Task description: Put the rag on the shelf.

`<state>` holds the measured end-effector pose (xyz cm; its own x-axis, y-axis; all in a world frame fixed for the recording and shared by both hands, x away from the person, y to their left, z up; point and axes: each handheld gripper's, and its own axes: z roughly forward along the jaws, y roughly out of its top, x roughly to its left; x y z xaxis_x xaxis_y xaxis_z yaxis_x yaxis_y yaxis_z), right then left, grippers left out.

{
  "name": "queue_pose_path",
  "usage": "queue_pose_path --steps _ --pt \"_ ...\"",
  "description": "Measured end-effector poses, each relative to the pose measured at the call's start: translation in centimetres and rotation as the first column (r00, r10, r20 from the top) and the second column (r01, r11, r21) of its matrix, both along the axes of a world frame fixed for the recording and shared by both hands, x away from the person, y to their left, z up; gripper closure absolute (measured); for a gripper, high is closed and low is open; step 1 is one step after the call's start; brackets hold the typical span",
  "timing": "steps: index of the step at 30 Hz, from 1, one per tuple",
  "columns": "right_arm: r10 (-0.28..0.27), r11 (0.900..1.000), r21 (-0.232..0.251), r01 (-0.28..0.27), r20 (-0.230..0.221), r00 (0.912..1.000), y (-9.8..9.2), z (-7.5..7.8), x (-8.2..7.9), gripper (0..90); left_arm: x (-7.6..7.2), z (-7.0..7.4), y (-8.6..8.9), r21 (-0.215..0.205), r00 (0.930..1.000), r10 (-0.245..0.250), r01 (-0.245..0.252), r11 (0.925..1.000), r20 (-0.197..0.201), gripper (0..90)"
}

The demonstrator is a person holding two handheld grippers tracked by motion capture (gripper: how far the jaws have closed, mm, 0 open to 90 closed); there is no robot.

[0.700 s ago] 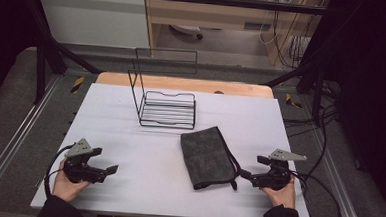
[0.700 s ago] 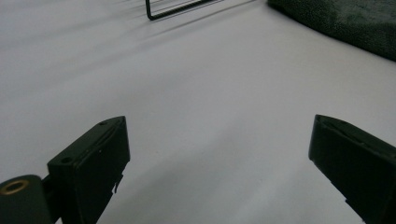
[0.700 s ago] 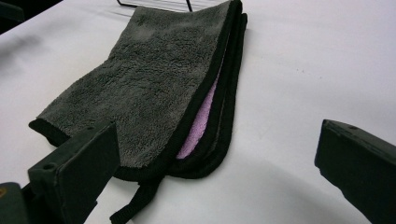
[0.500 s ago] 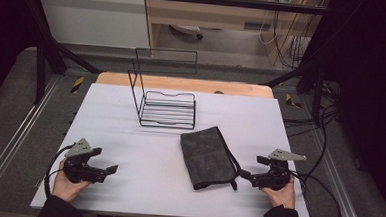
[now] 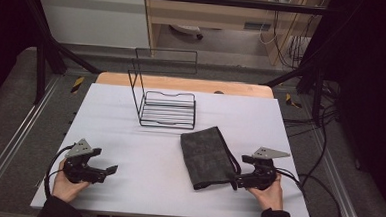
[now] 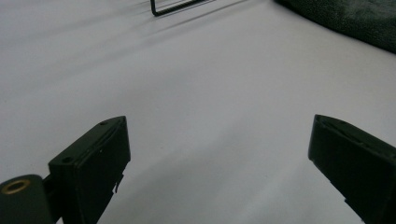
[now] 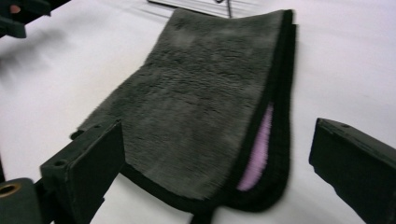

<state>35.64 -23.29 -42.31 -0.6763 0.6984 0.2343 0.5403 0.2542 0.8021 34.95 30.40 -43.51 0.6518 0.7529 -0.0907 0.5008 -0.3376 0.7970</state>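
The towel (image 5: 208, 157) lies folded on the counter (image 5: 142, 186), before the wire rack (image 5: 167, 109). The right gripper (image 5: 237, 181) sits at its near corner, fingers spread, empty; the left gripper (image 5: 111, 170) likewise.

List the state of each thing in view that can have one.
Dark towel: folded, flat on the white table, a pink strip showing inside the fold.
Wire rack: upright, nothing in it.
Left gripper: open, nothing between its jaws.
Right gripper: open, at the towel's near corner, not gripping it.
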Motion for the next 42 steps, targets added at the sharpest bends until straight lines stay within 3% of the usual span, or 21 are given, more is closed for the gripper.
queue_pose_path --steps 9,14,17,21,25,28,29,31,33,38,42 --pt "0.081 0.996 -0.032 -0.082 -0.011 0.9966 3.8 0.2 -0.5 16.7 0.0 0.1 -0.1 0.009 1.0 -0.002 0.002 1.0 0.0 5.9" --pt "0.158 0.984 -0.076 -0.159 -0.017 0.9873 6.7 -0.2 -0.9 30.1 -0.1 0.1 -0.2 0.01 1.0 -0.005 0.005 0.9999 -0.002 6.1" --pt "0.167 0.981 -0.094 -0.169 -0.028 0.9855 7.5 -0.5 -1.0 32.7 -0.1 0.0 -0.3 0.014 1.0 -0.005 0.005 0.9999 -0.003 6.2" --pt "0.206 0.968 -0.135 -0.21 -0.042 0.9777 9.0 -1.3 -1.2 40.6 0.0 0.0 -0.3 0.02 1.0 -0.007 0.008 0.9998 -0.006 6.4" --pt "0.213 0.962 -0.162 -0.218 -0.05 0.9758 9.6 -1.9 -1.3 42.4 -0.1 0.0 -0.4 0.024 0.9999 -0.01 0.01 0.9997 -0.006 6.5" --pt "0.214 0.956 -0.201 -0.214 -0.025 0.9766 10.0 -2.1 -1.6 44.2 -0.1 0.0 -0.4 0.023 0.9999 -0.009 0.009 0.9997 -0.007 6.7" --pt "0.211 0.95 -0.234 -0.207 -0.007 0.9775 10.2 -2.2 -1.7 48.6 -0.1 0.0 -0.4 0.023 0.9999 -0.008 0.008 0.9997 -0.008 6.7" --pt "0.206 0.946 -0.257 -0.197 0.01 0.9785 10.3 -2.3 -1.8 54.5 -0.1 0.0 -0.5 0.024 0.9999 -0.008 0.009 0.9997 -0.01 6.8" --pt "0.205 0.945 -0.264 -0.194 0.014 0.9786 10.3 -2.3 -1.8 56.7 -0.1 0.0 -0.5 0.024 0.9999 -0.01 0.01 0.9997 -0.008 6.8" --pt "0.215 0.939 -0.281 -0.2 0.022 0.9764 10.1 -2.2 -1.6 74.1 -0.1 0.0 -0.5 0.025 0.9999 -0.01 0.011 0.9996 -0.012 7.0" --pt "0.216 0.939 -0.277 -0.201 0.023 0.9761 10.0 -2.0 -1.3 79.6 -0.1 0.0 -0.4 0.024 0.9999 -0.01 0.01 0.9997 -0.013 7.0"
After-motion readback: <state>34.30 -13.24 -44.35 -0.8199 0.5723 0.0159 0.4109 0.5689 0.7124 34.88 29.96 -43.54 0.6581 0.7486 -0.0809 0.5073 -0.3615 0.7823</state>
